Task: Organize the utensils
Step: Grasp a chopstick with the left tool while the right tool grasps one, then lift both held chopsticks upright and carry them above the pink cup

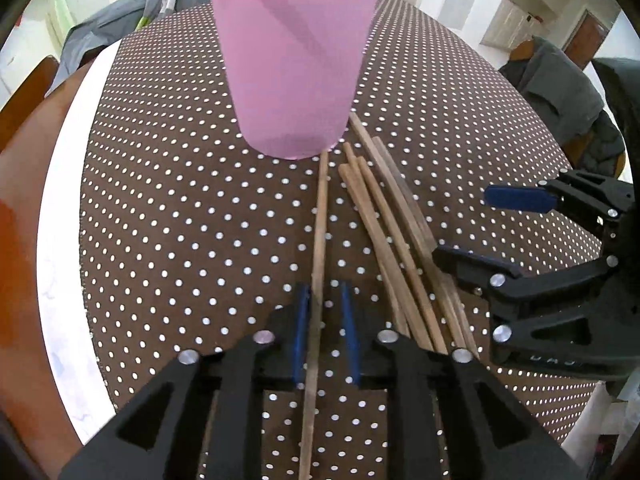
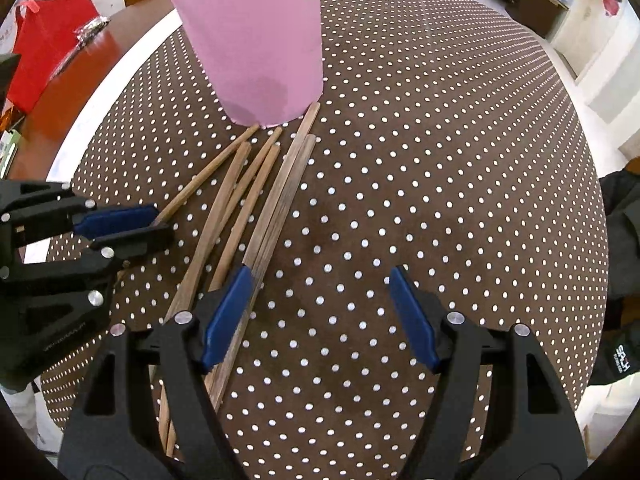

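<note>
While one chopstick (image 1: 318, 240) lies between the left gripper (image 1: 325, 312)'s blue pads, the jaws stand narrowly parted; the stick sits against the left pad with a gap to the right one, so it looks loose, not pinched. Its far tip reaches the foot of the pink cup (image 1: 294, 68), which stands toward the far edge of the dotted cloth (image 1: 160, 200) and already has sticks poking out of its top. The remaining chopsticks (image 2: 256, 196) lie fanned in a pile near the cloth's middle, their far ends just short of the cup. The right gripper (image 2: 320, 312) is spread wide and holds nothing, its left pad over the pile's right edge.

To do this step well, I would centre the left pads on the single stick, close firmly, lift it clear of the cloth, tip it upright and drop it into the cup without knocking the cup. The right should straddle only one stick, well apart from the left.

Small white lettering shows on a dark sleeve (image 2: 624, 356) at the right, too small to read surely.
</note>
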A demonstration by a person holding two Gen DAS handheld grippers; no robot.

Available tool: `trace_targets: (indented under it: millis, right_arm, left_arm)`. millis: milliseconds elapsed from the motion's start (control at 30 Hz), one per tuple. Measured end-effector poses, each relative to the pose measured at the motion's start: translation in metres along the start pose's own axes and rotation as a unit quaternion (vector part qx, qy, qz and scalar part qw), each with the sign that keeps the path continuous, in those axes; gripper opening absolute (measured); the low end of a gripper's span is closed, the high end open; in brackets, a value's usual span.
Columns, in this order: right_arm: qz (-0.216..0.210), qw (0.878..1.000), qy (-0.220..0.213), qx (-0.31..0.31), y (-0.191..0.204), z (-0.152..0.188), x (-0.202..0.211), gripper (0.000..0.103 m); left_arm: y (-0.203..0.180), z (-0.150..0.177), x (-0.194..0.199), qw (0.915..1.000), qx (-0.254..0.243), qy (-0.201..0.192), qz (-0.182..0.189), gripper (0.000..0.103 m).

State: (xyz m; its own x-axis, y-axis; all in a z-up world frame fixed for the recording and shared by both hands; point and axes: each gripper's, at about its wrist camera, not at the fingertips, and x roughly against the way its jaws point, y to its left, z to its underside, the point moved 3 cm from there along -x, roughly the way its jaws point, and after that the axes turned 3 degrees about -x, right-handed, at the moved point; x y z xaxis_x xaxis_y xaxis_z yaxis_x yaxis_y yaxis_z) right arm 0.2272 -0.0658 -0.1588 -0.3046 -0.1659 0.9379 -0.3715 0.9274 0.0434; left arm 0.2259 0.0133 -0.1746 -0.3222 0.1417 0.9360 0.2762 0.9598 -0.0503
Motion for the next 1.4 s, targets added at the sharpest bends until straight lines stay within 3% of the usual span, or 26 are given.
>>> trace_targets:
  millis: [167,367,533,567,633,700,767,900,1200,1400]
  right_arm:
    - [0.013,1.0,0.004,0.011,0.011,0.008,-0.002,0.07]
    - [0.0,0.999,0.033,0.002,0.001,0.017,-0.005,0.071]
    - [0.006,1.0,0.017,-0.002,-0.003,0.01,-0.009,0.069]
    - [0.004,1.0,0.017,-0.006,-0.005,0.009,-0.009,0.066]
    - [0.004,1.0,0.018,-0.01,-0.01,0.006,-0.005,0.042]
    - [-0.005,1.0,0.023,-0.01,-0.015,0.005,-0.002,0.027]
    - [-0.022,0.999,0.03,-0.01,-0.02,0.007,0.0,0.021]
    - [-0.046,0.998,0.028,-0.019,-0.037,0.011,0.004,0.011]
    - [-0.103,0.993,-0.033,-0.037,-0.065,0.039,0.026,0.006]
    - [-0.122,0.985,-0.117,-0.042,-0.081,0.051,0.066,0.006]
  left_arm:
    - [-0.005,-0.002,0.0,1.0,-0.001,0.002,-0.005,0.02]
    - [-0.004,0.0,0.001,0.9997,-0.002,0.005,-0.024,0.021]
    - [-0.005,0.0,0.001,0.9991,-0.008,0.002,-0.041,0.021]
    - [-0.006,-0.001,0.001,0.9992,-0.008,0.003,-0.04,0.02]
    - [-0.007,-0.004,0.0,0.9992,-0.005,0.002,-0.039,0.021]
    - [-0.007,-0.008,-0.001,0.9992,-0.008,-0.001,-0.04,0.015]
    - [-0.01,-0.008,-0.001,0.9992,-0.015,-0.004,-0.038,0.006]
    - [-0.012,-0.004,0.001,0.9992,-0.008,-0.013,-0.036,0.006]
    - [-0.028,0.002,0.05,0.9944,-0.012,-0.103,-0.02,0.006]
    - [-0.047,0.002,0.094,0.9803,-0.019,-0.196,-0.021,0.006]
